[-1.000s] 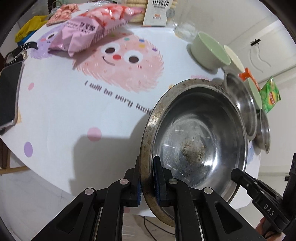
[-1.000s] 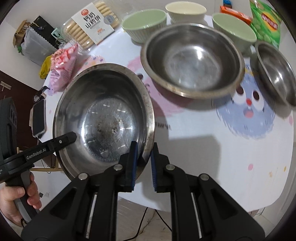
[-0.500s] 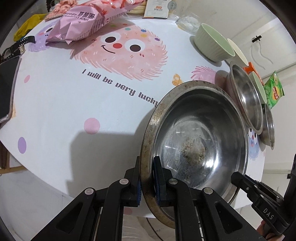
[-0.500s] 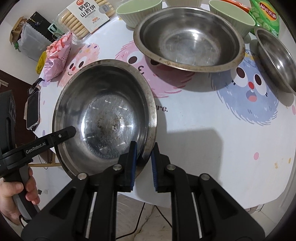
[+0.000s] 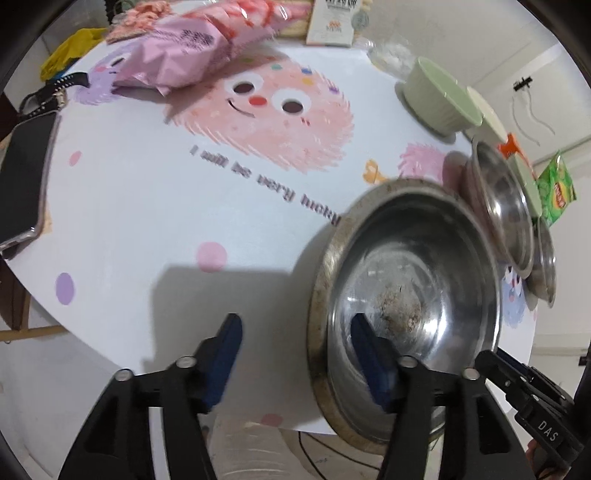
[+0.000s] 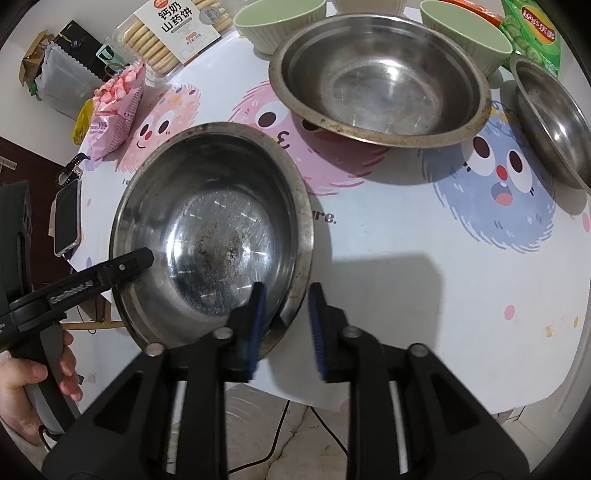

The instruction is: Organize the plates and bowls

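Observation:
A large stained steel basin (image 5: 406, 295) (image 6: 210, 229) sits near the table's front edge. My left gripper (image 5: 295, 354) is open, its jaws wide on either side of the basin's left rim. My right gripper (image 6: 286, 325) is open, its jaws astride the basin's right rim, not pinching it. A second steel basin (image 6: 380, 77) (image 5: 502, 206) stands behind, a smaller steel bowl (image 6: 554, 118) at the right. Green bowls (image 6: 280, 18) (image 6: 469, 33) (image 5: 439, 96) stand at the back.
A pink snack bag (image 5: 192, 51) (image 6: 118, 107), a biscuit box (image 6: 173, 33), a green crisp bag (image 6: 535, 33) and a phone (image 5: 26, 177) (image 6: 66, 218) lie around the table (image 5: 147, 206). The table edge runs just under both grippers.
Both grippers were shut on the basin's rim; now both have opened and let go. The basin has settled onto the table near the front edge.

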Available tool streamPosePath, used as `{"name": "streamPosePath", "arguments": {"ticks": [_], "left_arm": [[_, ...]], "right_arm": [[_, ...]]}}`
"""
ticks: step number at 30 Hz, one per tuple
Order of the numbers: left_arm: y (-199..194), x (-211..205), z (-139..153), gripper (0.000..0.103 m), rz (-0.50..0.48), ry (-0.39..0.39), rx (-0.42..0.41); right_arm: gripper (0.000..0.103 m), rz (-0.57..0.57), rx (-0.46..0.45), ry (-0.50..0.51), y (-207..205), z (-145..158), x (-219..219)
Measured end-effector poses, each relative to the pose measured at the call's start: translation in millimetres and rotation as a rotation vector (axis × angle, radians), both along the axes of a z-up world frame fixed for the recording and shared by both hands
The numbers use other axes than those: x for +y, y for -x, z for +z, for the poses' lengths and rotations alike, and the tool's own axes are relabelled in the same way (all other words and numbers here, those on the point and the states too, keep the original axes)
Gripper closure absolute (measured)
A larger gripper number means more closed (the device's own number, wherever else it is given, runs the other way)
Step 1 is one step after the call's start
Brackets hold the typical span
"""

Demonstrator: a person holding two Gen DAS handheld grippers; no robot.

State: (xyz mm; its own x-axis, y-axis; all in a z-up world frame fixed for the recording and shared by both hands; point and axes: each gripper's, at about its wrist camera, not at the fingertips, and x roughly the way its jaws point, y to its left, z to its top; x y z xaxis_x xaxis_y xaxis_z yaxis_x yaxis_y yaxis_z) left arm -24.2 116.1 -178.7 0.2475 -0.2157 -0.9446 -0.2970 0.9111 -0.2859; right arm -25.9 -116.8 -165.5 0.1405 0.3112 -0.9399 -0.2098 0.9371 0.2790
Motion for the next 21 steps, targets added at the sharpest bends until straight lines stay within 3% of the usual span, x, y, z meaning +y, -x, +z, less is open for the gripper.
{"name": "streamPosePath", "arguments": {"ticks": [1, 5, 7, 12, 21], "left_arm": [[0.0, 2.3, 3.2, 0.038, 0.003, 0.001, -0.011], [-7.1, 9.7, 22.7, 0.025, 0.014, -0.008, -0.071], [-13.4, 9.2, 33.7, 0.022, -0.002, 0.003, -0.103], [-34.3, -6.4, 55.8, 0.0, -0.064, 0.045, -0.151], [-95.9, -65.8, 62.6, 0.0, -0.198, 0.07, -0.098]], "right_arm": [[0.061, -0.007, -0.002, -0.005, 0.0, 2.0, -2.3], [0.054, -0.042, -0.024, -0.027, -2.8, 16.7, -15.1], [0.044, -0.06, -0.027, -0.037, -5.1, 23.6, -21.6], [0.035, -0.129, -0.033, -0.086, -14.3, 40.6, -48.3], [0.029, -0.336, -0.021, -0.12, -57.7, 49.3, -106.1]]}}
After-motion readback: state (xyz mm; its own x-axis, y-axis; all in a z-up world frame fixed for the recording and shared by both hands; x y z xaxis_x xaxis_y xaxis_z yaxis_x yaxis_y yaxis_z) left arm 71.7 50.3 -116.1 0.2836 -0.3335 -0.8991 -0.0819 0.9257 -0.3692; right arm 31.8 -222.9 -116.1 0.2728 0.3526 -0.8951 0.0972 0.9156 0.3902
